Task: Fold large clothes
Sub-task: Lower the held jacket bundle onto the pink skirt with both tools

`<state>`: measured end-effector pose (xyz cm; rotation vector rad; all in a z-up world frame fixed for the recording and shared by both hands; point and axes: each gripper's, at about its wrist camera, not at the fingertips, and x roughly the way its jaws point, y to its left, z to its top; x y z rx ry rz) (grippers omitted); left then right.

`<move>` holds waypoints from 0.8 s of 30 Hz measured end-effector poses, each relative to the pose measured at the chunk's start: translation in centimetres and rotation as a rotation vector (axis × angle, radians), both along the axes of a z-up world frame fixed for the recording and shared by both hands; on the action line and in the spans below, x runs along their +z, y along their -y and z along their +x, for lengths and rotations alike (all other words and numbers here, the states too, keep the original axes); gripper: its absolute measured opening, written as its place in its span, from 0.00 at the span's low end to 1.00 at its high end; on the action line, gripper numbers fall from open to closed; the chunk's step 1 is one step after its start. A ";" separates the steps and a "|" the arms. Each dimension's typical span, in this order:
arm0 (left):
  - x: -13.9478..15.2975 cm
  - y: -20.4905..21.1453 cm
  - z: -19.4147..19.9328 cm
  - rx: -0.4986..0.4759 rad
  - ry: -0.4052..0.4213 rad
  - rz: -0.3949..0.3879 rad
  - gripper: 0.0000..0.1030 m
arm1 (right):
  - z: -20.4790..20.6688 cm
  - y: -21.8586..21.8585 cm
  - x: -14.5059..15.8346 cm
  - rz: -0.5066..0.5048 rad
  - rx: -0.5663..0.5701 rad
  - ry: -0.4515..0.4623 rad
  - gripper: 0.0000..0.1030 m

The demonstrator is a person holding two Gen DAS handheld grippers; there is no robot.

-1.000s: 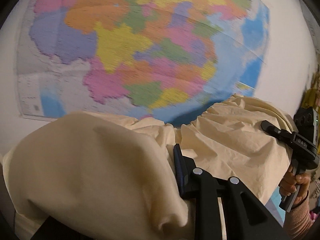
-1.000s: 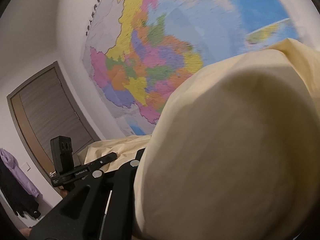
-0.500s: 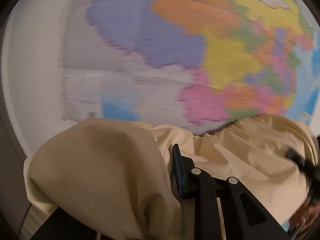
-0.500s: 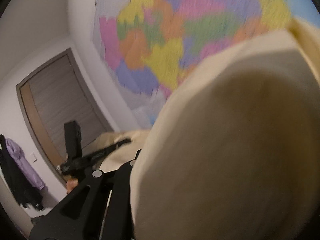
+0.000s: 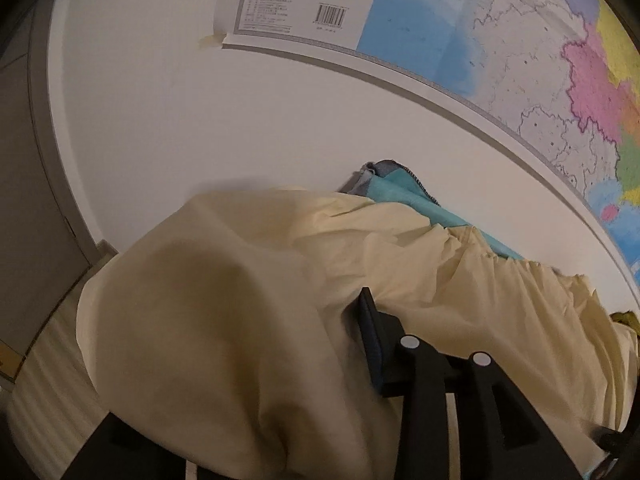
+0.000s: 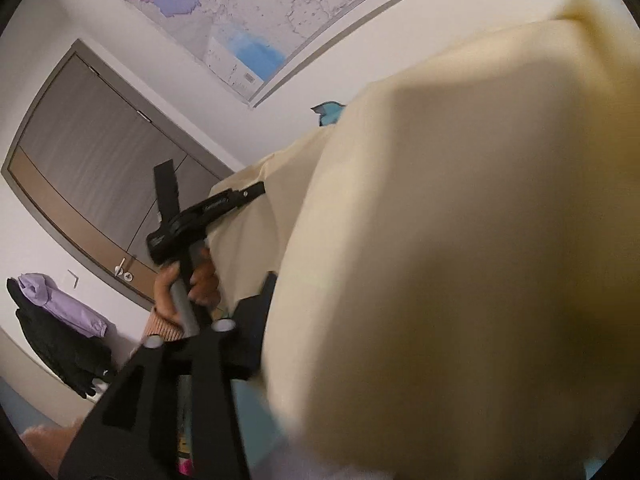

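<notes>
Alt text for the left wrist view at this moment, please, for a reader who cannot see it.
A cream garment billows over the left gripper, hiding one finger; its jaws are opening with the cloth between them. Behind it lie a turquoise blanket, a white wall and a large coloured map.

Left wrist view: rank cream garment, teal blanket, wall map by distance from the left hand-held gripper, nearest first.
1. Cream garment: draped over the left hand-held gripper, whose jaws are opening, covering its left side.
2. Teal blanket: just past the garment's far edge, centre of view.
3. Wall map: on the wall beyond, upper right.
</notes>
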<state>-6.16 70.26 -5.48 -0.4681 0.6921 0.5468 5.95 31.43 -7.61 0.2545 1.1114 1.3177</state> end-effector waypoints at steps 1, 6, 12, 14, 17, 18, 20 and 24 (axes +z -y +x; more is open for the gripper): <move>-0.1 0.1 0.0 0.000 -0.010 0.010 0.36 | 0.1 1.2 0.1 -0.003 -0.017 0.002 0.53; -0.6 -0.2 -0.4 0.010 -0.014 -0.015 0.43 | 1.5 8.9 -0.1 -0.002 -0.189 -0.030 0.63; 0.4 0.4 -0.2 0.004 -0.024 0.005 0.32 | 3.6 9.9 1.2 0.046 -0.215 -0.014 0.07; 1.4 0.2 0.1 0.003 -0.010 0.023 0.26 | 2.3 9.0 3.5 0.074 -0.162 0.112 0.06; 1.3 -0.8 0.2 0.042 -0.010 0.012 0.31 | 1.5 8.1 2.0 0.014 -0.103 0.098 0.05; 0.7 -0.8 0.4 0.059 -0.043 0.021 0.35 | 1.3 7.6 0.8 -0.064 -0.087 0.095 0.05; -0.1 -0.4 0.2 0.073 -0.076 0.038 0.45 | 0.9 7.8 -0.3 -0.135 -0.065 0.094 0.05; 0.7 1.5 -1.5 0.075 -0.087 0.122 0.58 | 0.7 8.2 0.6 -0.150 -0.063 0.124 0.10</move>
